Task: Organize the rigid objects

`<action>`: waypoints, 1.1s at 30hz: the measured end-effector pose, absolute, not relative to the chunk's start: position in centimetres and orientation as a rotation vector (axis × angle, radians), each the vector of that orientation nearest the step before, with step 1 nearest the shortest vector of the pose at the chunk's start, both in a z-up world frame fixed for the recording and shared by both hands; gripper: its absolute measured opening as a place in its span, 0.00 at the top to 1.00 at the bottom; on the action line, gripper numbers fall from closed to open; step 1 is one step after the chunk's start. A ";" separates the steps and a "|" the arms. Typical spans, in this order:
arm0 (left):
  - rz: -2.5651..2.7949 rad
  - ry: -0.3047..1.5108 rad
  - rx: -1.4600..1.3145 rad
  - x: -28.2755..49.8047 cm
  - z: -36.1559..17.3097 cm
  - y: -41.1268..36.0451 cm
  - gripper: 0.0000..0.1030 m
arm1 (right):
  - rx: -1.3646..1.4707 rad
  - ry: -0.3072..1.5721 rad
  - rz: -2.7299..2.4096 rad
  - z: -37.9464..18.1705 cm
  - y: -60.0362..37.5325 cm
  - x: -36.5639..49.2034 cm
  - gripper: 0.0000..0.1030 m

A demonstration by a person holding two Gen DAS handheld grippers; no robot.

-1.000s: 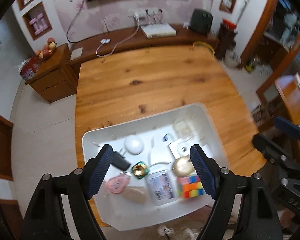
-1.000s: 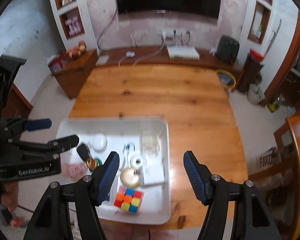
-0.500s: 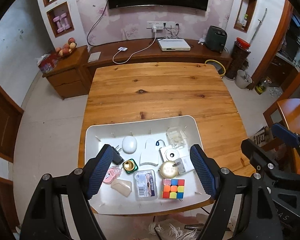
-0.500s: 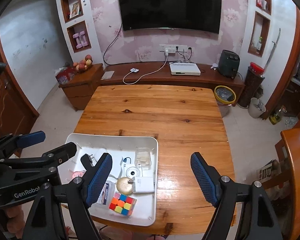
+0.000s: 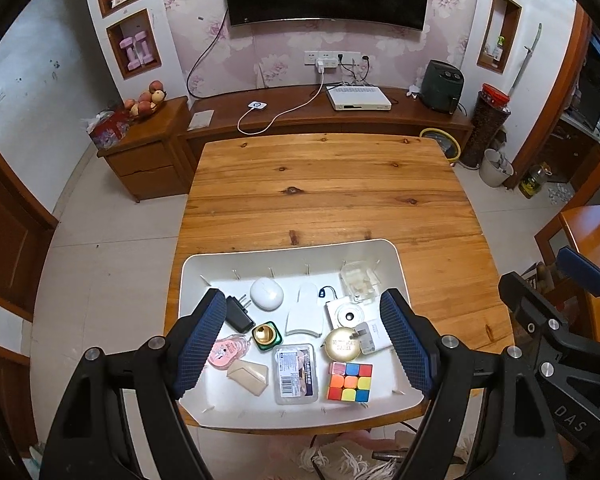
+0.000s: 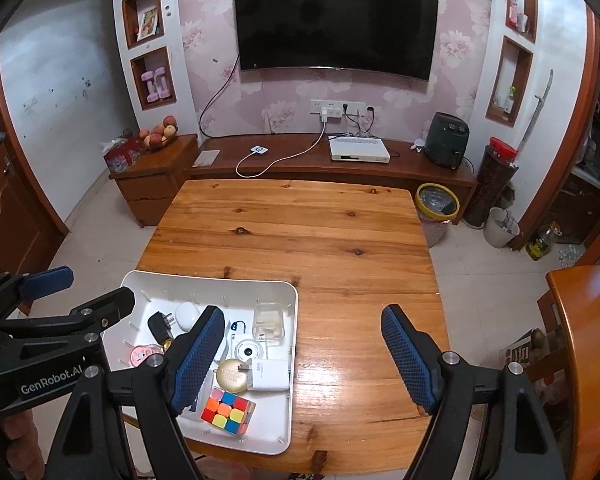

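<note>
- Left wrist view: over the last second the left gripper [image 5: 304, 338] has pulled up and back. The white tray [image 5: 396, 258], which filled the lower frame a moment ago, now sits smaller and square-on at the near edge of the wooden table [image 5: 324, 184]. Its fingers are spread wide with nothing between them.
- I judge this a withdrawal to an overview. It would fit surveying a tray yet to be sorted, or stepping back from one just filled.
- Every small object lies inside the tray: a Rubik's cube [image 5: 350, 382] at the near right, a clear plastic box [image 5: 296, 374] just left of it, a gold round tin [image 5: 342, 345], a white charger [image 5: 370, 338], a black plug adapter [image 5: 238, 312], a white oval case [image 5: 266, 296], a green-and-gold jar [image 5: 266, 336] and a pink tag [image 5: 230, 353]. They lie loosely, some touching, in no clear rows.
- Right wrist view: the right gripper [image 6: 302, 358] has risen likewise, showing more wall and television [image 6: 336, 24] than before. Its jaws are released, holding nothing, hanging over the bare table just right of the tray [image 6: 294, 364].
- The cube [image 6: 228, 410] sits at the tray's near corner. The table outside the tray carries no loose items.
</note>
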State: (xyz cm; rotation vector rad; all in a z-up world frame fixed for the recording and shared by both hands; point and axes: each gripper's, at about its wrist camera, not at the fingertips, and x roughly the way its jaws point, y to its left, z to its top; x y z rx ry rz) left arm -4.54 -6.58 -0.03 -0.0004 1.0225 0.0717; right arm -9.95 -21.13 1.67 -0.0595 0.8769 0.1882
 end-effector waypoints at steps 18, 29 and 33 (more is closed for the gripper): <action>0.089 1.042 0.002 -4.7 -0.4 -5.6 0.20 | -0.056 0.873 0.179 2.0 -20.6 -10.2 0.21; 0.093 1.053 0.002 -4.8 -0.7 -5.3 0.20 | -0.055 0.877 0.178 2.0 -20.5 -10.1 0.21; 0.093 1.055 0.003 -4.9 -0.7 -5.3 0.20 | -0.055 0.879 0.178 1.9 -20.4 -10.2 0.21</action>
